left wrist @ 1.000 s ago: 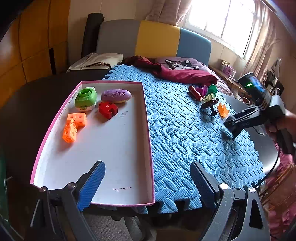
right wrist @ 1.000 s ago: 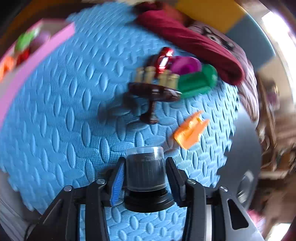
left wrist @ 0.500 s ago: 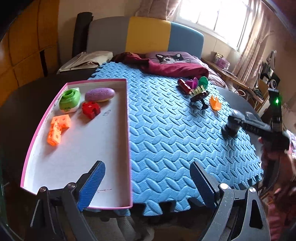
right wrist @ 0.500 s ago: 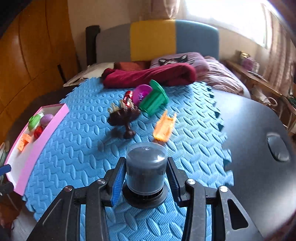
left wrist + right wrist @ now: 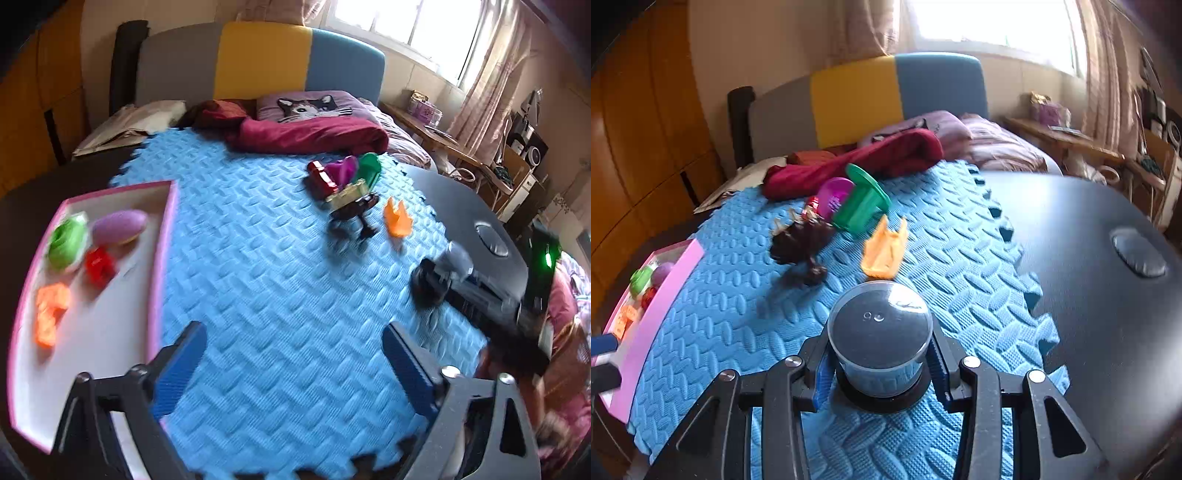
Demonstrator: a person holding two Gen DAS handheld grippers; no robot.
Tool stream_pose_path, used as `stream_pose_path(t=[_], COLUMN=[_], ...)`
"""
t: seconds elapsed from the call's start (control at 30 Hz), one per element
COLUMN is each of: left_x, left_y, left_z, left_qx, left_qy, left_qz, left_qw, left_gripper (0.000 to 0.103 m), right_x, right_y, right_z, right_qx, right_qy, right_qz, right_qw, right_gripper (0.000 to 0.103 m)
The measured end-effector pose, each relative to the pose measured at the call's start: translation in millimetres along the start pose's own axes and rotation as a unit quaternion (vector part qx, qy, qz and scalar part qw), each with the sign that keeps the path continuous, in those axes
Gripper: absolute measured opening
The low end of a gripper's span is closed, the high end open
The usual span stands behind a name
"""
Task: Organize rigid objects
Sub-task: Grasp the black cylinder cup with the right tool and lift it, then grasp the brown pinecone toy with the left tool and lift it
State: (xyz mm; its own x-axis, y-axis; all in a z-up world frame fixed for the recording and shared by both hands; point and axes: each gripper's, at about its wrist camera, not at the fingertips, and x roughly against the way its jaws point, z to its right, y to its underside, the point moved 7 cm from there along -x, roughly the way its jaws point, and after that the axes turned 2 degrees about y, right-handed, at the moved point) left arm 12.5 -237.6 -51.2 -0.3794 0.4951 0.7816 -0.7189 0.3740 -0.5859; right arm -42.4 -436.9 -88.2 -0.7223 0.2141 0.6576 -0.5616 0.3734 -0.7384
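The right hand-held gripper (image 5: 882, 363) is clenched on a small clear-lidded round jar (image 5: 880, 332) with a dark base, its blue pads pressing the jar's sides. It holds the jar over the blue foam mat (image 5: 738, 314) that covers part of the dark counter (image 5: 1108, 314), near the mat's right-hand edge as the right wrist view shows it.

The left hand-held gripper (image 5: 291, 373) is released: its jaws have just been opening further, they stand wide apart, and nothing lies between them but bare mat.

Beyond the jar, a loose cluster of toys lies on the mat: an orange piece (image 5: 884, 251) nearest, a dark brown toy stand (image 5: 803, 245) to its left, and behind them a green cup-shaped toy (image 5: 862, 208), a purple piece (image 5: 834, 197) and a red piece (image 5: 321, 181), close together.

At the mat's left edge sits a shallow pink-rimmed tray (image 5: 164, 236). It holds a green round toy (image 5: 68, 242), a purple oval (image 5: 120, 227), a red block (image 5: 99, 264) and an orange block piece (image 5: 50, 314), all grouped toward its far end.

A dark red cloth (image 5: 857, 162) lies at the mat's far edge.
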Motion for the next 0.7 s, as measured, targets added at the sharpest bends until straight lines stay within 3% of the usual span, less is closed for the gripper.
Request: stream_pose_path(t=[0.2,0.4,0.57,0.7], left_x=[-48.6,-100.4,-128.0,-135.1], left_y=[-35.5,-57.7,-65.1,-73.6], left_z=[22.9,37.2,52.0,58.3], left_qx=[0.020,0.071,0.051,0.032], left_qy=[0.016,0.041,0.033,0.031], left_qz=[-0.001,-0.021,-0.036,-0.016], left_qw=[0.9997,0.9964,0.9975,0.9989], left_gripper=[0.099,0.098,0.073,0.066], right_x=[0.6,3.6,4.4,5.6], right_y=[12.0,14.5,15.2,15.8], right_z=[-3.2,0.8,1.6,1.8], right_qx=[0.003,-0.009,-0.014,-0.017], right_qy=[0.015,0.005,-0.001,-0.004], right_qz=[0.023,0.035,0.040,0.042], right_qw=[1.000,0.999,0.999,0.999], right_gripper=[0.044,0.044,0.044,0.044])
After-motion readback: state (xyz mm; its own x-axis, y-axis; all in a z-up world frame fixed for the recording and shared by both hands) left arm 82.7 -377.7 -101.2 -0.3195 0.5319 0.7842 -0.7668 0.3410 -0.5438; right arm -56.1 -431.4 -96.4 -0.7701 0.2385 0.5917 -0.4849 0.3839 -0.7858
